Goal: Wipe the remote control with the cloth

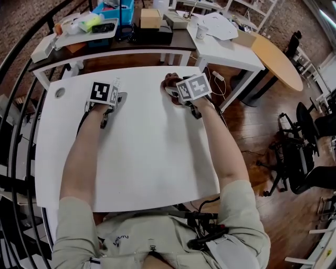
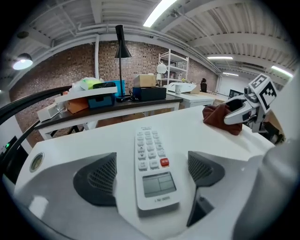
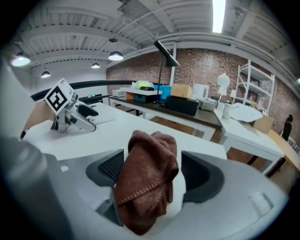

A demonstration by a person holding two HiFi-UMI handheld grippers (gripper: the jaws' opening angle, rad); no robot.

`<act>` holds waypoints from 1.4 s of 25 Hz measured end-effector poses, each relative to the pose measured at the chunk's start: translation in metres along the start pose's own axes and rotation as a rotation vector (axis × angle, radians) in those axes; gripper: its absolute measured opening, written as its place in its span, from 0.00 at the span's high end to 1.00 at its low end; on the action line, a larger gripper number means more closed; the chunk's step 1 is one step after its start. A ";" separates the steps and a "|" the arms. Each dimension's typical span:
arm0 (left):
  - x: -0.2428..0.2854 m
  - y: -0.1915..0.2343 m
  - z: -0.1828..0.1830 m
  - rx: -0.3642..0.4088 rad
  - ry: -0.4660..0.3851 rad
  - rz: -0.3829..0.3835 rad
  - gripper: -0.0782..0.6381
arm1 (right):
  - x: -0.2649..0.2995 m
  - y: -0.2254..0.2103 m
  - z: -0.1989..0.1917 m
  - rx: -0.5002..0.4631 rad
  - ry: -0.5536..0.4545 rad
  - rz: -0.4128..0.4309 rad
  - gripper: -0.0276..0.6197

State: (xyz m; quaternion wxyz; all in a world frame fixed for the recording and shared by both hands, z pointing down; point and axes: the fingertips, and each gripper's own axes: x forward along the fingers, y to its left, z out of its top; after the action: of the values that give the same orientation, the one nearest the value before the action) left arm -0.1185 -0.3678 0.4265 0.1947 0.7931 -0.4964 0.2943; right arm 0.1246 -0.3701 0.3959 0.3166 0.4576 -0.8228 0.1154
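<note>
A white remote control lies flat on the white table, buttons up, lengthwise between the jaws of my left gripper. Both pads stand clear of it, so that gripper is open. A bunched brown-red cloth stands between the jaws of my right gripper. It leans against the left pad, and bare table shows beside the right pad. That gripper is open too. In the head view the cloth sits just beyond the right gripper's marker cube, near the table's far edge.
Behind the white table stands a dark desk with a blue bin, boxes and a black lamp. A second white table and a round wooden one stand at the right. A black railing curves along the left.
</note>
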 end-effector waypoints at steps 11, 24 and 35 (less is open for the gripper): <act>0.003 -0.016 0.004 0.049 0.051 -0.109 0.43 | 0.014 0.007 -0.018 -0.019 0.057 0.018 0.51; -0.002 -0.019 0.007 0.077 -0.004 -0.047 0.55 | 0.008 0.023 -0.013 -0.127 -0.021 0.014 0.78; -0.062 -0.037 0.062 0.190 -0.367 0.080 0.55 | -0.060 0.017 0.061 -0.153 -0.357 -0.116 0.79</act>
State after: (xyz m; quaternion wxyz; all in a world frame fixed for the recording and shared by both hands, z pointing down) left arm -0.0890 -0.3474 0.3379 0.0134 0.8280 -0.5245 0.1978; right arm 0.1082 -0.3489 0.3123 0.2057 0.4921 -0.8445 -0.0486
